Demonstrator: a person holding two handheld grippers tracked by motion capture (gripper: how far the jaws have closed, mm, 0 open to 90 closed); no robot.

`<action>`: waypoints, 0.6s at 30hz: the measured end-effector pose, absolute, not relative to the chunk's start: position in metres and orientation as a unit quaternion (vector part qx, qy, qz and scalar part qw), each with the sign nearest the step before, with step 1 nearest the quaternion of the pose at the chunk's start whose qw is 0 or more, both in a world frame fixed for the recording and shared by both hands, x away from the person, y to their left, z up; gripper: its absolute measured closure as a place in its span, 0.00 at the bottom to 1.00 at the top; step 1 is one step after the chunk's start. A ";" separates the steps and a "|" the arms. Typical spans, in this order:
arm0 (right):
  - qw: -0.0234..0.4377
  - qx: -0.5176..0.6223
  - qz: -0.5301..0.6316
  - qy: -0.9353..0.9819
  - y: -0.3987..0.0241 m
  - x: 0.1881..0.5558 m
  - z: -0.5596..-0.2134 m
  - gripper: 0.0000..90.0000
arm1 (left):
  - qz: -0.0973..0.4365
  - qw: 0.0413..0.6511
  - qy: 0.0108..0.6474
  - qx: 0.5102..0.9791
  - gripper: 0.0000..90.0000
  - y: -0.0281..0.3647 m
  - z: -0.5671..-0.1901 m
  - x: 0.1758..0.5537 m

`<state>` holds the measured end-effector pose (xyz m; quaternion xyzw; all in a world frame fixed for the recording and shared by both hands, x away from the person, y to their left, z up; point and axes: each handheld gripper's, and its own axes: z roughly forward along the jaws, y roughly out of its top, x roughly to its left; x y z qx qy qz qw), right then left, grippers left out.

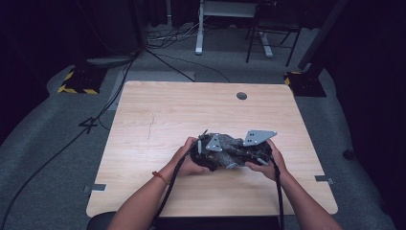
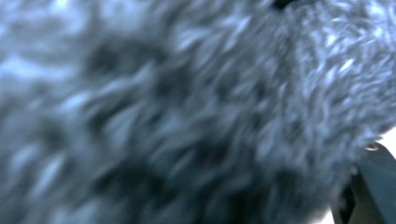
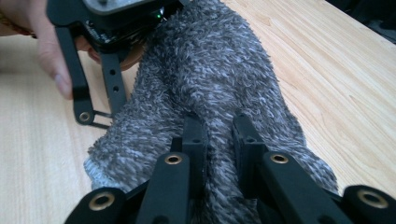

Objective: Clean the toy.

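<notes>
We see a fuzzy grey cloth point(image 1: 229, 149) bunched between our two grippers, over the near middle of the wooden bench point(image 1: 158, 115). The right gripper point(image 3: 219, 128) has its jaws pressed together on a fold of the cloth, the pile bulging up between and around them; the rest of the cloth stretches away from these jaws toward the left gripper point(image 3: 100, 100), which sits just beyond it with a hand point(image 3: 44, 37) wrapped around its body. In the left gripper view the grey pile lies blurred right against the lens, so we cannot make out the jaws there; they are closed down, and what they hold we cannot tell.
</notes>
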<state>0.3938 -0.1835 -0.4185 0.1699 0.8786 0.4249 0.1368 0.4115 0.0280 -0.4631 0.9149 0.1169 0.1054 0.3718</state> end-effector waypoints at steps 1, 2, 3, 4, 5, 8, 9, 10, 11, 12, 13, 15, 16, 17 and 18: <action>0.145 0.171 0.420 0.879 -0.181 0.393 -0.419 0.87 | 0.106 0.371 0.118 0.915 0.37 0.029 -0.463 0.411; 0.145 0.171 0.420 0.879 -0.181 0.393 -0.419 0.87 | 0.104 0.371 0.118 0.915 0.37 0.029 -0.463 0.411; 0.149 0.171 0.418 0.880 -0.181 0.393 -0.420 0.87 | 0.105 0.370 0.117 0.916 0.37 0.029 -0.462 0.411; 0.158 0.170 0.415 0.880 -0.181 0.393 -0.421 0.87 | 0.107 0.368 0.118 0.916 0.37 0.029 -0.462 0.410; 0.162 0.175 0.414 0.878 -0.184 0.394 -0.424 0.88 | 0.109 0.366 0.117 0.917 0.37 0.029 -0.462 0.410; 0.153 0.185 0.418 0.876 -0.189 0.396 -0.427 0.88 | 0.108 0.363 0.113 0.919 0.37 0.029 -0.463 0.408; 0.156 0.188 0.414 0.877 -0.191 0.397 -0.428 0.88 | 0.109 0.363 0.112 0.919 0.37 0.029 -0.463 0.408; 0.160 0.192 0.411 0.877 -0.194 0.398 -0.430 0.88 | 0.106 0.364 0.113 0.918 0.37 0.030 -0.462 0.408; 0.160 0.192 0.411 0.877 -0.194 0.398 -0.430 0.88 | 0.107 0.366 0.111 0.918 0.37 0.030 -0.461 0.407; 0.159 0.195 0.411 0.876 -0.196 0.398 -0.430 0.88 | 0.108 0.367 0.112 0.917 0.37 0.031 -0.460 0.407; 0.163 0.196 0.409 0.876 -0.197 0.398 -0.429 0.88 | 0.109 0.370 0.112 0.916 0.37 0.031 -0.459 0.406; 0.167 0.198 0.407 0.876 -0.200 0.398 -0.429 0.88 | 0.111 0.372 0.109 0.915 0.37 0.032 -0.457 0.404; 0.169 0.200 0.406 0.876 -0.201 0.398 -0.428 0.88 | 0.115 0.372 0.108 0.915 0.37 0.032 -0.456 0.404; 0.172 0.201 0.404 0.876 -0.202 0.398 -0.428 0.88 | 0.117 0.373 0.108 0.914 0.37 0.032 -0.455 0.403; 0.172 0.201 0.404 0.876 -0.202 0.398 -0.428 0.88 | 0.117 0.374 0.108 0.914 0.37 0.032 -0.455 0.403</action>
